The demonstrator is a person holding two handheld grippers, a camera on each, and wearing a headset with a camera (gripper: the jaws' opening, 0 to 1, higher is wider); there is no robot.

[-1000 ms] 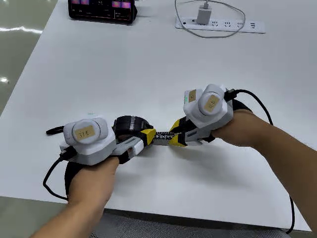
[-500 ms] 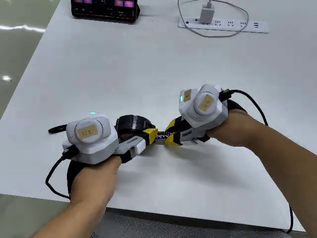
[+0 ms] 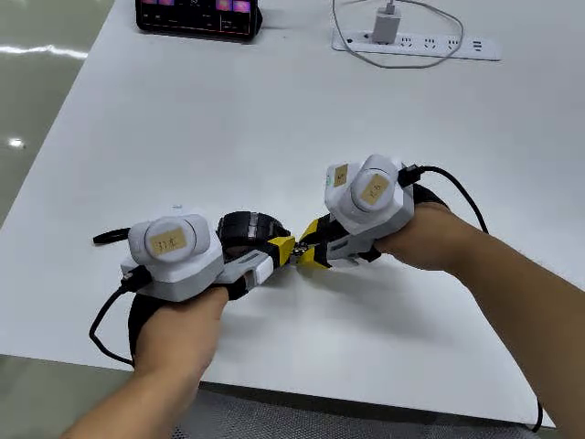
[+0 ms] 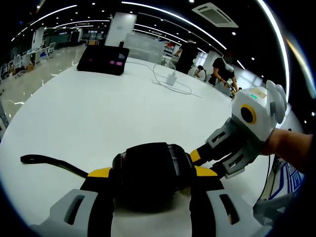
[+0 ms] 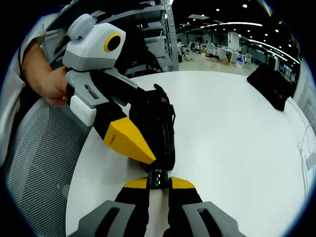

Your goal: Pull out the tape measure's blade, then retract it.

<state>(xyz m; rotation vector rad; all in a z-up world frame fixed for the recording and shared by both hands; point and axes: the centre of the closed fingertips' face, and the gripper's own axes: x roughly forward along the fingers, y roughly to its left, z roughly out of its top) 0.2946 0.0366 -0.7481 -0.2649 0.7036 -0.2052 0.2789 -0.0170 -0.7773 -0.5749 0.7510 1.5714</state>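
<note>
A black tape measure (image 3: 245, 227) lies on the white table (image 3: 274, 119), and my left gripper (image 3: 271, 249) is shut on its case. In the left gripper view the case (image 4: 148, 160) sits between the yellow-tipped jaws of the left gripper (image 4: 153, 174). My right gripper (image 3: 308, 250) faces it from the right, shut on the end of the blade (image 5: 158, 174). Just a short piece of blade (image 3: 296, 250) shows between the two grippers. In the right gripper view the right gripper (image 5: 159, 184) pinches the blade end close to the case (image 5: 158, 123).
A power strip (image 3: 416, 43) with a white charger and looped cable lies at the table's far edge. A dark tablet (image 3: 196, 16) stands at the far left. A black strap (image 4: 47, 161) trails left of the case. The table's near edge (image 3: 274, 389) runs under my hands.
My right gripper has moved left towards the case with the blade end in it, so the exposed blade is shorter. The left gripper has held the case about still.
</note>
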